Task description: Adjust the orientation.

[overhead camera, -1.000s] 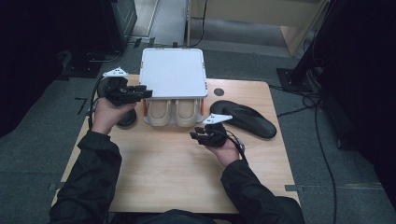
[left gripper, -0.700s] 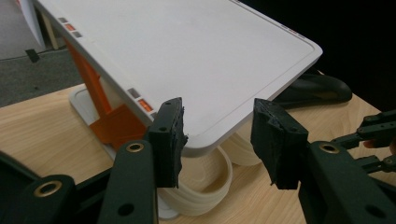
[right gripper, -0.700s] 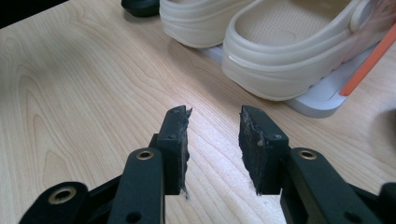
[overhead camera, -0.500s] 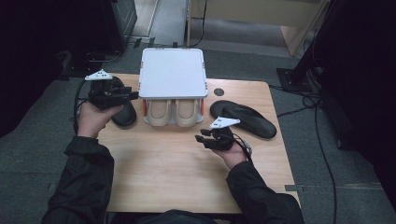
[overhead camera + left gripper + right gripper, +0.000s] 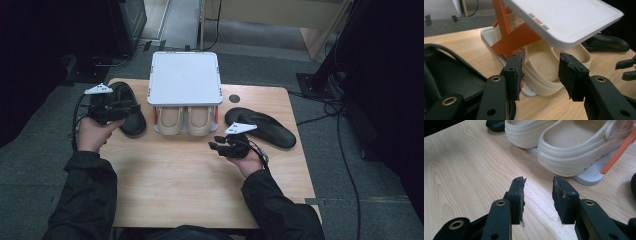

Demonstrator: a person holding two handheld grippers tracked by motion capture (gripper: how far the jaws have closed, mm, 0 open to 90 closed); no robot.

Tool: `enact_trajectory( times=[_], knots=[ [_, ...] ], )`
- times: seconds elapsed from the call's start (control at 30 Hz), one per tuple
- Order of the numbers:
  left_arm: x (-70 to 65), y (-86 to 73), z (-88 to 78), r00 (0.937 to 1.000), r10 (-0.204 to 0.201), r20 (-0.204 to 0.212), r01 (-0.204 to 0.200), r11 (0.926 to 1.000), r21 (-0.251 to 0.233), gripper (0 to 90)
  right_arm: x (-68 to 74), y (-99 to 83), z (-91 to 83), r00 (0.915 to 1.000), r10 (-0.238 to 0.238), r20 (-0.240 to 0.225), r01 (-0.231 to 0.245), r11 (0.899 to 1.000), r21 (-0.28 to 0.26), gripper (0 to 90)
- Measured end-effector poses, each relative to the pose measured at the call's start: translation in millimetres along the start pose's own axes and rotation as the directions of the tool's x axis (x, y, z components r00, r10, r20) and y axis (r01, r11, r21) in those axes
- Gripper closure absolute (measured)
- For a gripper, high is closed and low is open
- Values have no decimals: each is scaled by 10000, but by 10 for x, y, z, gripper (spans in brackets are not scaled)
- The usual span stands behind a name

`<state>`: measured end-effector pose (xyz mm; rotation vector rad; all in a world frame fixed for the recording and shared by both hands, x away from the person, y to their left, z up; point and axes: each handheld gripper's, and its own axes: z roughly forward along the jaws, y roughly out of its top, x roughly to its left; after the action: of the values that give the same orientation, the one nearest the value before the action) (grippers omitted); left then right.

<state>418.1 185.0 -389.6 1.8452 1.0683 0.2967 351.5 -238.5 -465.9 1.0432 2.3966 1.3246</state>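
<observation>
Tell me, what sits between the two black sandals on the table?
In the high view, a white two-tier rack stands between the left black sandal and the right black sandal, with a pair of cream clogs on its lower shelf.

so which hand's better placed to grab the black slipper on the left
Left. The left gripper hovers open right over that black slipper, while the right gripper sits across the table near the cream clogs.

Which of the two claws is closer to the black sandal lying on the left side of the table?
The left claw. It hovers right over the left black sandal, jaws open and empty. The right claw is across the table, in front of the cream clogs, well away from it.
</observation>
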Motion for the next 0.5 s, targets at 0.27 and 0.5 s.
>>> enact_trajectory(
  times=[0.27, 0.5],
  knots=[
    [164, -185, 169, 9989, -83, -468, 95, 9996, 264, 594, -13, -6, 13, 10000, -34, 55, 34, 10000, 35, 622],
    [315, -332, 357, 9964, -208, -828, 254, 9982, 548, 671, -9, -7, 19, 10000, 33, 37, -33, 10000, 88, 634]
  ],
)
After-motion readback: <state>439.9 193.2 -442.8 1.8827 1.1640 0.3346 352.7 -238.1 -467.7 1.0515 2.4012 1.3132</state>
